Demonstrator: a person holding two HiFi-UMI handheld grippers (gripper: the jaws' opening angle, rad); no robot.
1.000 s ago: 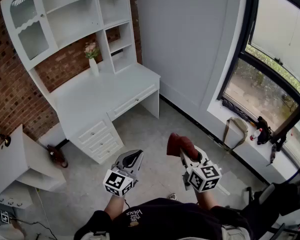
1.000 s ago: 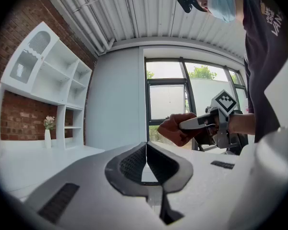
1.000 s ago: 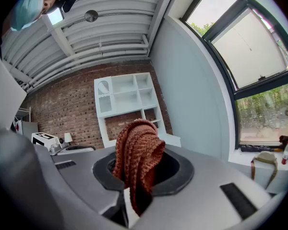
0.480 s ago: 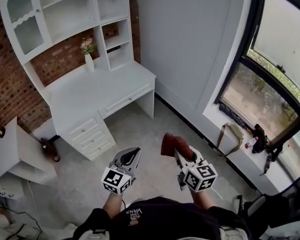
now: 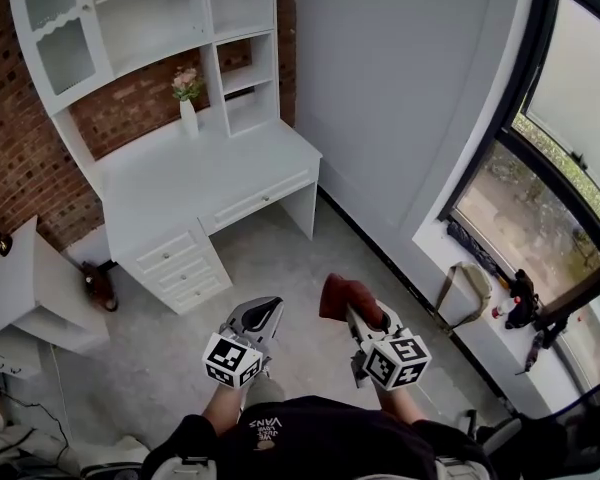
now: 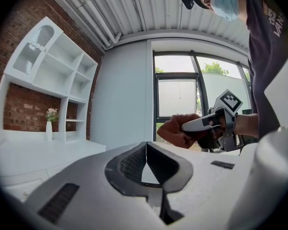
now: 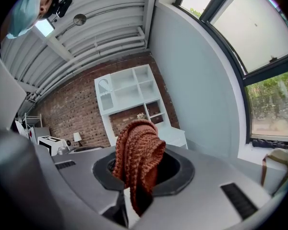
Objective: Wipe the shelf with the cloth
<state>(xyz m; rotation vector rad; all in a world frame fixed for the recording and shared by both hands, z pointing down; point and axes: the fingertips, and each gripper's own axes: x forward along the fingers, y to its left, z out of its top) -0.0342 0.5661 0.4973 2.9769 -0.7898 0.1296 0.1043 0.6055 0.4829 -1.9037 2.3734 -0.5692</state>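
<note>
A rust-brown knitted cloth [image 7: 137, 155] is bunched between the jaws of my right gripper [image 5: 352, 306], which is shut on it; the cloth [image 5: 342, 294] pokes out ahead of the jaws over the floor. My left gripper [image 5: 261, 317] is held beside it with its jaws pressed together and nothing between them. The white shelf unit [image 5: 150, 18] stands on a white desk [image 5: 195, 183] against the brick wall, well ahead and to the left of both grippers. The shelf unit [image 7: 128, 92] shows small and far off in the right gripper view, and the shelf unit [image 6: 53, 75] is at the left in the left gripper view.
A white vase with pink flowers [image 5: 187, 101] stands on the desk. Desk drawers [image 5: 180, 268] face the grey floor. A second white shelf [image 5: 25, 303] sits at the far left. A large window with a sill holding a bag [image 5: 460, 288] runs along the right.
The view has shifted so the desk and shelf unit sit slightly nearer and more to the right. Both grippers keep their hold and position in front of the body.
</note>
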